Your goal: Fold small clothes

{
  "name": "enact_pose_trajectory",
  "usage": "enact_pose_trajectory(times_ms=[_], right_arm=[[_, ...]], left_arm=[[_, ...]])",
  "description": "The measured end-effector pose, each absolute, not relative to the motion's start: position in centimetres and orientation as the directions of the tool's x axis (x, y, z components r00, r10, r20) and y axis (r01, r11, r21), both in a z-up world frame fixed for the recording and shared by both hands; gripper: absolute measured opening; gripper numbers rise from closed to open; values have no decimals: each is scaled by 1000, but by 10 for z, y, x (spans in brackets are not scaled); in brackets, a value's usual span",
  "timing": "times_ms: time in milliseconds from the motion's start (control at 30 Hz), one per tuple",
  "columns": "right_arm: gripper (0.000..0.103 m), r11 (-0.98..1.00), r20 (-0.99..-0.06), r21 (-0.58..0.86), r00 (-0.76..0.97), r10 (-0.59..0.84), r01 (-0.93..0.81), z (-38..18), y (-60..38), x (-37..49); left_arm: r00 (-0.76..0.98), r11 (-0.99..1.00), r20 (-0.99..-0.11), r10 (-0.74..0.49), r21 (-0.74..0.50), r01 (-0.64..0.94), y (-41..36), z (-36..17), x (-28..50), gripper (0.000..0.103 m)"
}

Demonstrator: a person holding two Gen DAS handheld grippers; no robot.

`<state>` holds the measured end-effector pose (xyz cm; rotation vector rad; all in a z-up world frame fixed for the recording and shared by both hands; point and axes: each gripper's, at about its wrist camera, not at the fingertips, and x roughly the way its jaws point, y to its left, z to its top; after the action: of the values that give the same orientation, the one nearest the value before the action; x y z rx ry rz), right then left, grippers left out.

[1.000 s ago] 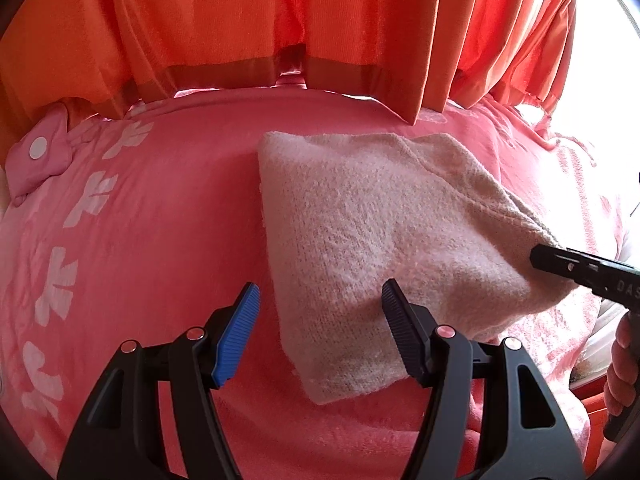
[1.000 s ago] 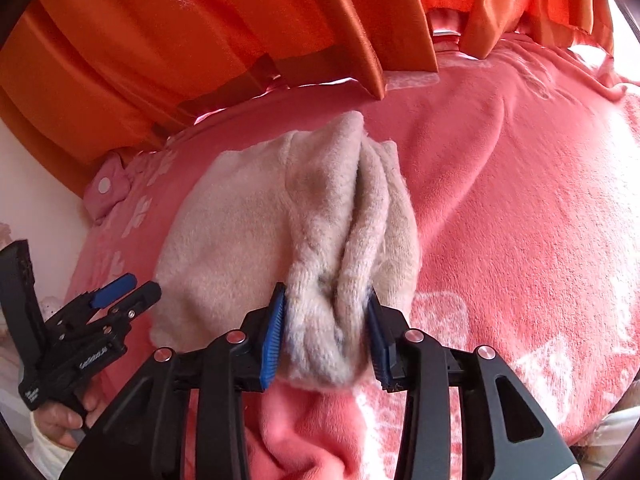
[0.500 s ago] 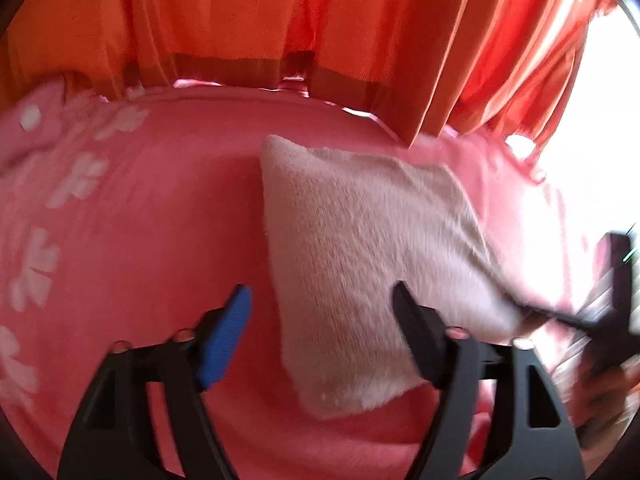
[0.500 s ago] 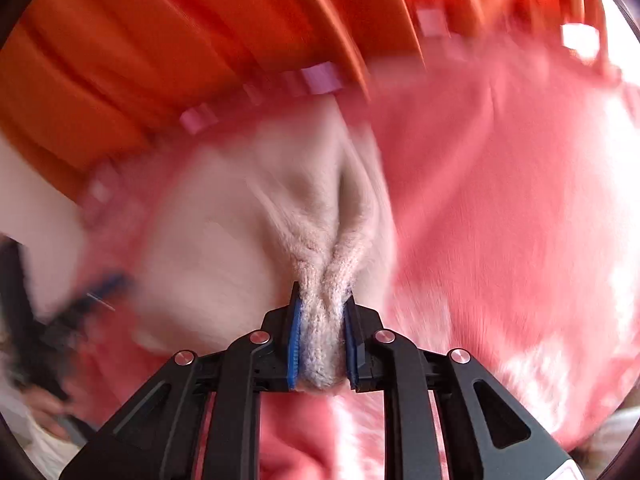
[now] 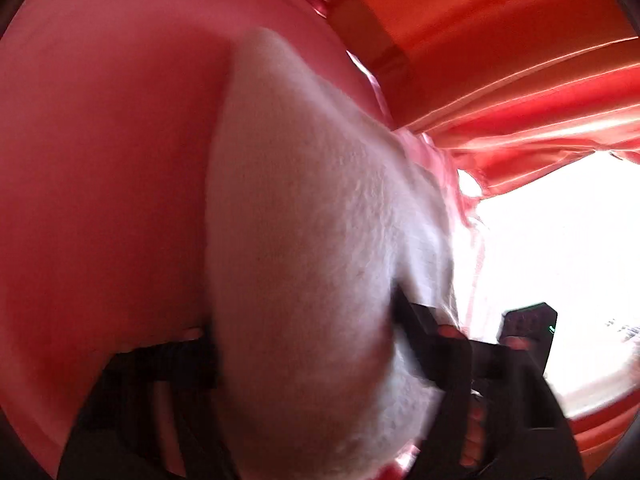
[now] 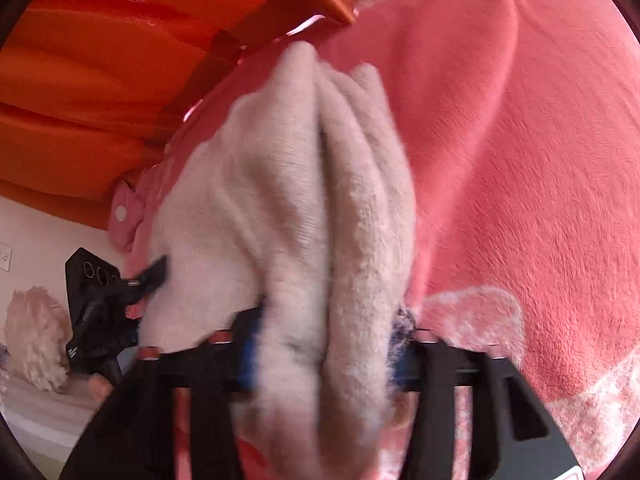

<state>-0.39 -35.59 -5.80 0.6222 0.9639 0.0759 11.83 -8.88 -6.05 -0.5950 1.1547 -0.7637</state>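
A folded cream fleece garment (image 5: 304, 248) lies on the pink blanket (image 5: 100, 160). It fills the gap between the jaws of my left gripper (image 5: 308, 340), which stand wide apart on either side of it. In the right wrist view the garment's thick folded end (image 6: 320, 220) sits between the blue pads of my right gripper (image 6: 324, 356), which presses on it from both sides. The left gripper (image 6: 154, 274) shows there at the garment's far left side. The right gripper's black body (image 5: 528, 320) shows in the left wrist view. Both views are blurred.
Orange curtains (image 5: 500, 40) hang behind the pink blanket (image 6: 520, 160). A bright window (image 5: 560, 260) is at the right. In the right wrist view, a pink pouch with a white snap (image 6: 124, 216) lies at the blanket's far edge, and a fluffy white thing (image 6: 32, 336) sits lower left.
My left gripper has pushed forward so the garment now sits between its jaws. My right gripper closed on the folded end, and both cameras have tilted and moved closer.
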Motion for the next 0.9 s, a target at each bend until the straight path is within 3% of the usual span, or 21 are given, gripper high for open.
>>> enact_pose_trajectory(times_ms=[67,300,367,467,533,600,700,733,833,900], right_arm=[[27,845,-709,512,632,313,156,-26,-344,-8],[25,898,-462,432,836,296,-79,122,-285,-24],[25,897,-385,418,865,320,-146,151,-268,-24],[27,889,-345,425,877,333,-170,160,-252,-9],[31,882,-382,446,858,343,-154,142,-244,17],[40,888,-467,454,827,313,-80,94,-239,55],[43,908,-672,395,717,185,136,4,-235,101],[43,901,-710,384,689,149,201,-25,-237,105],[43,867,-715,460,659,235,190,-34,-235,111],[62,887,-650,439,731,207,139,-16,-234,114]], left_arm=[[218,590,-548,-808,-749,301,-88,-35,117,42],[344,504,-370,-863,-677,537,-41,102,103,42],[391,510,-332,-858,-638,577,-21,131,100,43],[472,540,-286,-834,-599,591,13,158,106,47],[508,577,-304,-806,-594,560,25,148,119,57],[551,677,-408,-728,-551,488,32,110,142,81],[612,887,-648,-454,-391,244,41,24,169,76],[596,903,-685,-418,-383,194,42,2,172,74],[568,856,-668,-480,-500,136,57,-39,165,74],[553,835,-666,-501,-539,109,59,-42,169,79]])
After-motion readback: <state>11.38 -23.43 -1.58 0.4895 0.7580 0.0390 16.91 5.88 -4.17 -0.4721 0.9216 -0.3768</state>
